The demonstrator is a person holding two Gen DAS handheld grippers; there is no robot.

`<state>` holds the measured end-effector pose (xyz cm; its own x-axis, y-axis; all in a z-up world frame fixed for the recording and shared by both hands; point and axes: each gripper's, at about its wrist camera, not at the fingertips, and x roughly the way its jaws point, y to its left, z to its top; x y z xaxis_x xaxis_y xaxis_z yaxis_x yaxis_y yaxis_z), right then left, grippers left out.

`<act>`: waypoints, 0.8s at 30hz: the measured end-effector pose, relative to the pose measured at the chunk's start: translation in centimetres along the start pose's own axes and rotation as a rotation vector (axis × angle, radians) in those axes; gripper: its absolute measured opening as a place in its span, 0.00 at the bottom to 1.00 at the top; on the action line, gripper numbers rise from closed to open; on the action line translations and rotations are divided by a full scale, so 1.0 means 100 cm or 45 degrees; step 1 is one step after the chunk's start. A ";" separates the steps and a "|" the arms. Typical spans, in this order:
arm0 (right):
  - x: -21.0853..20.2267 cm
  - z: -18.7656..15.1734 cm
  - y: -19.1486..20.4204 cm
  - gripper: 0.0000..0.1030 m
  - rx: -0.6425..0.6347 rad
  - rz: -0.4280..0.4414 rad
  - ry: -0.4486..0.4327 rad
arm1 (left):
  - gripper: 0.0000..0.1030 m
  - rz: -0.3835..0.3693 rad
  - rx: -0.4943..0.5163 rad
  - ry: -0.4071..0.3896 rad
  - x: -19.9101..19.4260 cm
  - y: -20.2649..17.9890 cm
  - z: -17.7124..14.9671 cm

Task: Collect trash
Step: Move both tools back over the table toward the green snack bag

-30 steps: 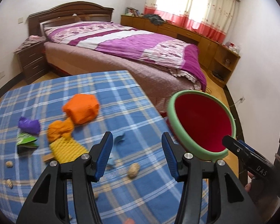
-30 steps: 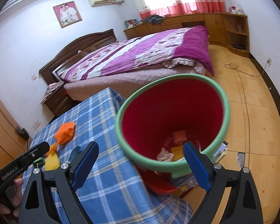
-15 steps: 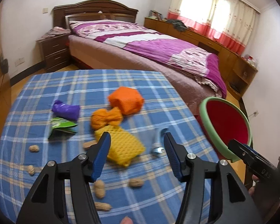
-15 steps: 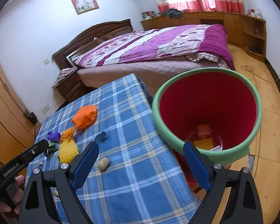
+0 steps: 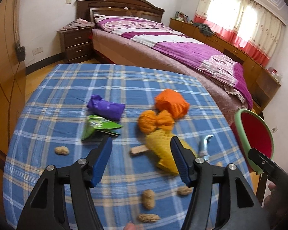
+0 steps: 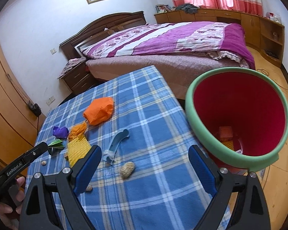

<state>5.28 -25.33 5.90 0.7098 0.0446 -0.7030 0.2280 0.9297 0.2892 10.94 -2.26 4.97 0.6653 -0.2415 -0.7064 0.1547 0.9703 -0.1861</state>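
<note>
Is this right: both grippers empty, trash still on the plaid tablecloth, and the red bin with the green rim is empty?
Not quite. The red bin is not empty: the right wrist view shows an orange box and yellow foam netting at its bottom. The rest holds: left gripper, jaws opening, and right gripper hold nothing, and trash lies on the plaid tablecloth.

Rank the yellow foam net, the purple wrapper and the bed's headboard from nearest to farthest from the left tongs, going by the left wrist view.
1. Yellow foam net, just ahead of the left tongs, by the right pad.
2. Purple wrapper, mid-table, left.
3. Headboard, against the far wall.
</note>
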 end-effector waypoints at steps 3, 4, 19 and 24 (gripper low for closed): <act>0.005 0.001 0.004 0.91 -0.008 -0.003 0.011 | 0.63 0.016 -0.023 0.009 0.006 0.012 0.002; 0.006 0.001 0.005 0.91 -0.009 -0.004 0.014 | 0.63 0.021 -0.028 0.013 0.008 0.015 0.003; 0.022 0.004 0.005 0.91 0.004 -0.029 0.050 | 0.76 0.066 -0.069 0.063 0.046 0.050 0.016; 0.028 0.003 0.003 0.91 0.007 -0.030 0.066 | 0.77 0.108 -0.029 0.081 0.064 0.050 0.018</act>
<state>7.54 -25.04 4.23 0.6688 0.0416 -0.7422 0.2478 0.9289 0.2754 17.27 1.02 0.77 0.6277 -0.1596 -0.7619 0.0828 0.9869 -0.1386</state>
